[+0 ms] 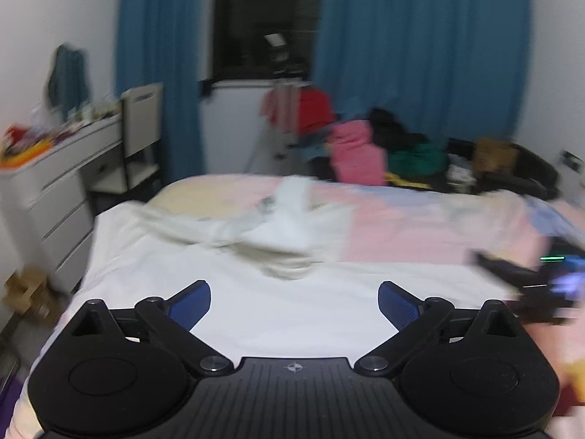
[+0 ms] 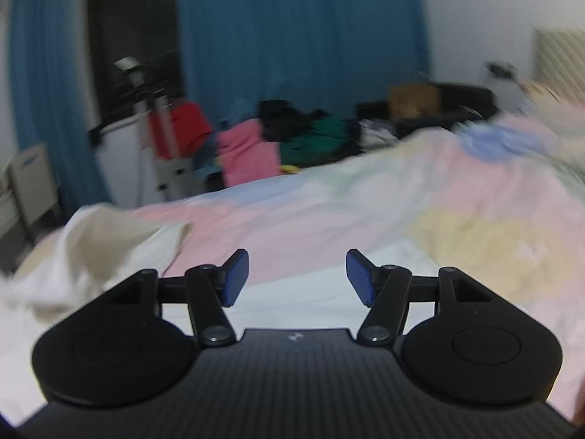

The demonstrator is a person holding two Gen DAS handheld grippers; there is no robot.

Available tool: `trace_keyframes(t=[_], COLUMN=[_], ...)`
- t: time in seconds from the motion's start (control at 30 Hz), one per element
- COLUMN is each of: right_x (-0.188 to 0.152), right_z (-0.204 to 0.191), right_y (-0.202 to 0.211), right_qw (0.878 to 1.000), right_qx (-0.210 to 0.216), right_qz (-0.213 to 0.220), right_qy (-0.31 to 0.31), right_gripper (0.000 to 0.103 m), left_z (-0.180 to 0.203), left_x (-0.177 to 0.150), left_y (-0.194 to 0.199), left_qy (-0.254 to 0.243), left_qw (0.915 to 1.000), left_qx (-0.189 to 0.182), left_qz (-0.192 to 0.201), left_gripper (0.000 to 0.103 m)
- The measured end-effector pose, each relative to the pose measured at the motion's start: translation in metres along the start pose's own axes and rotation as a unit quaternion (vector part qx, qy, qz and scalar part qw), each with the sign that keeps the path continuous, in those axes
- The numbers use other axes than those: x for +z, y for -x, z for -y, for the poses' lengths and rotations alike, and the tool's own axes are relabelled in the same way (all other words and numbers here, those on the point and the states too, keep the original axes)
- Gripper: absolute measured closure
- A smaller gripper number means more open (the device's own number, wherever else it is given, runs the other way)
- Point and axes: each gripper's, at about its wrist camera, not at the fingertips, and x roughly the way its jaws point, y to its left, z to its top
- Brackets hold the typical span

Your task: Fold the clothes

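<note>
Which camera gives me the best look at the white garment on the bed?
The left wrist view. There the white garment spreads across the middle of the bed, with its rumpled far part visible beyond the open left gripper. The right wrist view catches only a blurred bunched edge at its left side.

Near both grippers the white garment (image 1: 292,311) lies flat on the bed (image 1: 420,226), giving open passage low across it. Farther in, its bunched folds (image 1: 278,226) rise as a hump. Left stands a dresser (image 1: 62,190); far right a heap of clothes (image 1: 384,146) blocks the bed's edge.
</note>
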Motion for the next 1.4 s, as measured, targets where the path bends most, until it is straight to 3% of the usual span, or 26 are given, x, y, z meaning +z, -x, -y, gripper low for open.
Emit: trace_keyframes(t=[0.17,0.3,0.5,0.73,0.87,0.97,1.1,1.27,1.4], right_x=[-0.003,-0.005,-0.007,-0.010,-0.011,-0.012,-0.014,-0.024,-0.034], right_z=[-0.004,0.001,0.008,0.005,0.004,0.003,-0.001,-0.016,-0.036], right_y=[-0.014,-0.017,-0.018,-0.019,-0.017,-0.017,-0.021,-0.034,-0.064], right_qw=[0.999,0.999,0.999,0.998,0.996,0.994,0.990,0.987,0.977], right_qx=[0.006,0.004,0.006,0.030,0.058,0.082,0.110,0.138,0.161], right_qz=[-0.024,-0.033,-0.035,-0.042,-0.044,-0.046,-0.050,-0.068,-0.113], right_qy=[0.022,0.002,-0.025,-0.031,-0.042,-0.057,-0.065,-0.054,-0.083], right_gripper=[0.041,0.041,0.041,0.041,0.041,0.041,0.041,0.041,0.041], left_z=[0.068,0.090,0.088,0.058,0.021,-0.011,-0.044,-0.086,-0.109], left_x=[0.004,-0.005,-0.017,-0.013,-0.014,-0.022,-0.035,-0.050,-0.056], left_y=[0.033,0.047,0.021,-0.018,-0.072,-0.111,-0.170,-0.220,-0.250], left_qy=[-0.061,-0.097,-0.098,-0.072,-0.047,-0.043,-0.058,0.008,0.027], left_qw=[0.9965,0.9895,0.9914,0.9943,0.9977,0.9990,0.9947,0.9936,0.9953], left_qx=[-0.056,-0.107,-0.085,-0.066,-0.034,0.014,0.072,0.051,0.018], left_qz=[0.012,-0.005,-0.022,-0.042,-0.036,-0.001,0.045,0.100,0.091], left_gripper=[0.001,0.001,0.001,0.001,0.001,0.001,0.001,0.001,0.001])
